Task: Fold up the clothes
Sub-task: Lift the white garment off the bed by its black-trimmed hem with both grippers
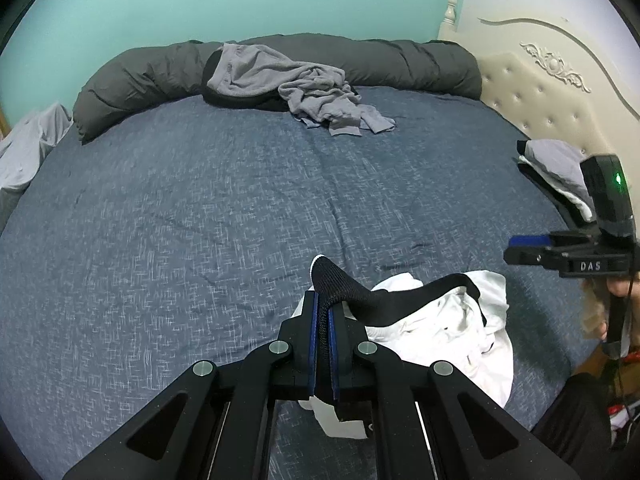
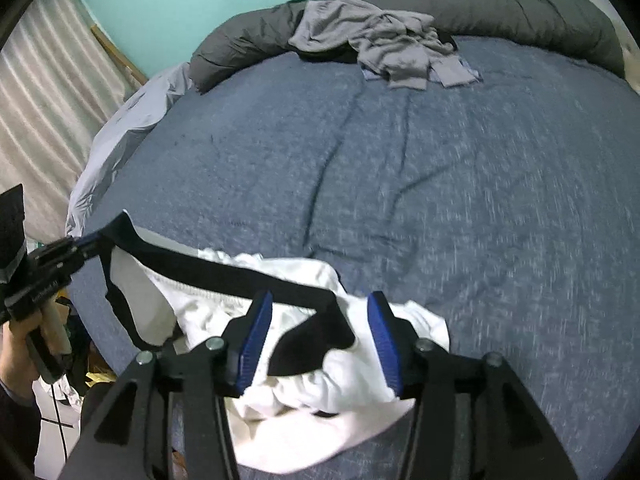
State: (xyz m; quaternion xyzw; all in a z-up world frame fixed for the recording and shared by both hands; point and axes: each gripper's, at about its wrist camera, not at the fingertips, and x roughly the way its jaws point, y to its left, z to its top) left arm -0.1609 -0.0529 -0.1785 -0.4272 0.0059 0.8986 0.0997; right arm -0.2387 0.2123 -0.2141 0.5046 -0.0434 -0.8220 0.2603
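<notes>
Black elastic waistband (image 1: 384,304) of white garment (image 1: 472,344) is clamped by left gripper (image 1: 323,308); right gripper (image 2: 320,320), marked "DAS", is held wide open, empty.

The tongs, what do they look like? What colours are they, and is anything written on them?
Both are black plastic with bright blue ribbed pads and round silver bolts on angled arms with triangle cut-outs. The left tongs show this up close. The right tongs look the same; seen from the left camera they carry white letters "DAS", a black box with a green light, and a thin black cable hanging below the handle.
</notes>
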